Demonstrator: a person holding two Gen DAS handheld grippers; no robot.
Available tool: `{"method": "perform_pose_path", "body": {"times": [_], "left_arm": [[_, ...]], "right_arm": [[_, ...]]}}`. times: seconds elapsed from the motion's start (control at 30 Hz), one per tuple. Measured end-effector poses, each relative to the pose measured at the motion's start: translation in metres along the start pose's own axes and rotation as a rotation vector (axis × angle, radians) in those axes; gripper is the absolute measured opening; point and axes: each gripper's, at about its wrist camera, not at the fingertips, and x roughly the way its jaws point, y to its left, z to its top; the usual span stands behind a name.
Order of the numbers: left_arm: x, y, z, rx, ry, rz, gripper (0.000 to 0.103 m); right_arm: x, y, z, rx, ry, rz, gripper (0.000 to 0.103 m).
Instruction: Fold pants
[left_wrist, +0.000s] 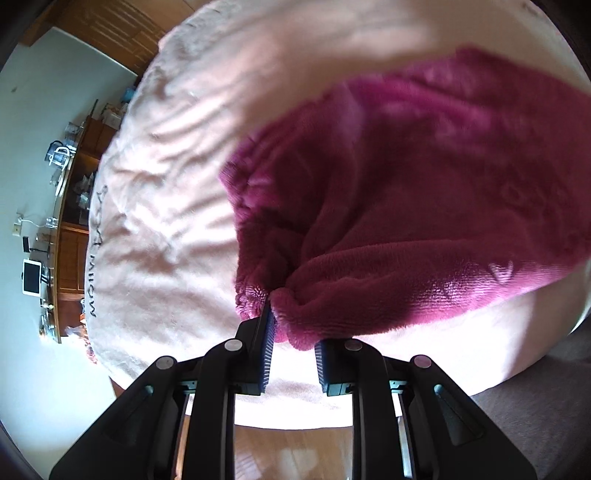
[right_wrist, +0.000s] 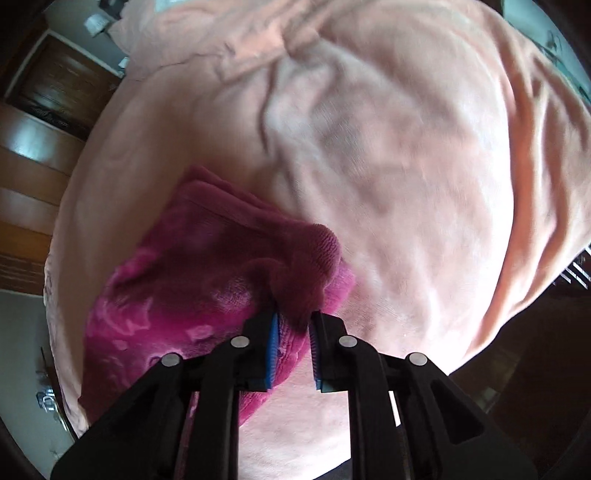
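A fold of the magenta fleece pants (left_wrist: 406, 206) was in hand on the pink blanket (left_wrist: 166, 221): the left gripper (left_wrist: 293, 332) was clamped on one corner, and the right gripper (right_wrist: 293, 325) was pinched on a bunched corner. By judgement, both corners needed to be carried together across the pants and laid down edge to edge. Open blanket was seen beyond the pants, while the blanket's near edge lay close behind both grippers.

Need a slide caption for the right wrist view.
Right tongs pinching a bunched corner of magenta fleece pants over a pink blanket.
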Motion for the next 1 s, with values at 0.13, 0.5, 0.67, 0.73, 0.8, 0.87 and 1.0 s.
{"method": "perform_pose_path", "body": {"times": [0.13, 0.5, 0.67, 0.73, 0.8, 0.87, 1.0], "left_arm": [[0.011, 0.002, 0.001, -0.028, 0.028, -0.004, 0.022], [0.006, 0.027, -0.015, -0.043, 0.06, -0.013, 0.043], [-0.01, 0.041, -0.009, -0.123, 0.037, 0.0, 0.043], [-0.02, 0.043, -0.002, -0.149, 0.014, 0.0, 0.043], [-0.034, 0.04, 0.009, -0.16, -0.025, -0.006, 0.043], [-0.045, 0.035, 0.02, -0.175, -0.059, -0.019, 0.044], [-0.06, 0.016, 0.045, -0.212, -0.115, -0.079, 0.048]], "right_arm": [[-0.006, 0.001, 0.0, 0.017, -0.004, 0.021, 0.02], [-0.059, 0.003, 0.03, 0.001, -0.093, 0.03, 0.035], [-0.047, 0.041, 0.051, -0.087, -0.086, 0.066, 0.035], [-0.037, 0.059, 0.062, -0.113, -0.081, 0.078, 0.035], [-0.024, 0.079, 0.073, -0.151, -0.068, 0.077, 0.038], [-0.009, 0.097, 0.08, -0.204, -0.039, 0.082, 0.046], [0.026, 0.112, 0.088, -0.25, 0.042, 0.04, 0.047]]}}
